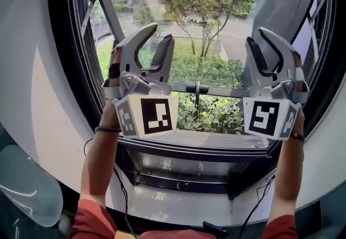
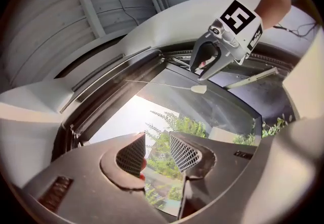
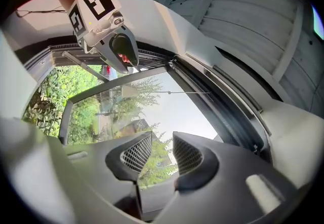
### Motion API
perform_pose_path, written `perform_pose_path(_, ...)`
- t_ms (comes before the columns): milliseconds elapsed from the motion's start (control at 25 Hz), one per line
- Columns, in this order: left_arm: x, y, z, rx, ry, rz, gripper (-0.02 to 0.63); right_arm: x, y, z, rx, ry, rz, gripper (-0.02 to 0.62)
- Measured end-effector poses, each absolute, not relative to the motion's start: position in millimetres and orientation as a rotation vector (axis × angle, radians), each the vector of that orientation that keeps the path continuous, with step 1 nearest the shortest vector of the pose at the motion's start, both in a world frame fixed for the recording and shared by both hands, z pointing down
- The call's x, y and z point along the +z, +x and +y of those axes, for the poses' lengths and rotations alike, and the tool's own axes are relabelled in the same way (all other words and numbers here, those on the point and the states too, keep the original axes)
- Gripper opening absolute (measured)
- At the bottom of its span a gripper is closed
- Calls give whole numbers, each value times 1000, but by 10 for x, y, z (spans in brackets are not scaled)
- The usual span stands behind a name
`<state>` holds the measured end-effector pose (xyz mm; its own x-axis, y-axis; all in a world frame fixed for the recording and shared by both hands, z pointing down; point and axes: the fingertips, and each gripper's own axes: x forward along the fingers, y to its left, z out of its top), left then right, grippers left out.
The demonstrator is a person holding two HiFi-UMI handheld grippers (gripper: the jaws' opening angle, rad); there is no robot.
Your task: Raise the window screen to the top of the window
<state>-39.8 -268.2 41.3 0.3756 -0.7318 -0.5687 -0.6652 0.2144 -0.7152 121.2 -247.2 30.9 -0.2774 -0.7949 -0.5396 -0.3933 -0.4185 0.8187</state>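
Two tongs are hanging side by side across the middle of the head view. The left tongs (image 1: 160, 33) and right tongs (image 1: 258, 37) are both standing partly open, gripping nothing, with only daylight showing between their pads. Just beyond them the window screen's bar (image 1: 221, 91) is crossing mid-frame, its handle (image 1: 197, 88) sitting in the open room between them. The dark window frame (image 1: 62, 65) is curving round both sides, and greenery (image 1: 211, 113) is lying beyond.

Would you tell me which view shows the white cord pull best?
The left gripper view: the cord pull stands out white against a dark background. The right gripper view shows it paler; the head view shows it small and faint.
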Motion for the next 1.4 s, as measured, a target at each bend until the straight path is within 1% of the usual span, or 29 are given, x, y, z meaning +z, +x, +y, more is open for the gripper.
perform_pose_path(160, 689, -435, -2618, 12, -1592, 1349, 131, 582, 1235, -2370, -1688, 1686, -1592, 133)
perform_pose_path(440, 1297, -451, -2610, 34, -1774, 1398, 132, 1114, 1352, -2375, -1503, 1762, -1825, 133)
perform_pose_path(880, 2182, -528, -2524, 170, -2047, 1499, 131, 1907, 1276, -2110, -1270, 1808, -2207, 133)
perform_pose_path(1040, 2564, -613, -2429, 148, -2100, 1538, 130, 2279, 1252, -2061, -1099, 1819, -2361, 133)
perform_pose_path(1200, 2925, -621, -2334, 151, -2177, 1559, 132, 2658, 1325, -2001, -951, 1878, -2393, 133)
perform_pose_path(1320, 3236, -592, -2274, 36, -2207, 1549, 131, 2981, 1346, -1946, -846, 1893, -2407, 133)
perform_pose_path(1400, 3406, -569, -2228, 18, -2237, 1553, 131, 3222, 1347, -1909, -757, 1894, -2418, 133)
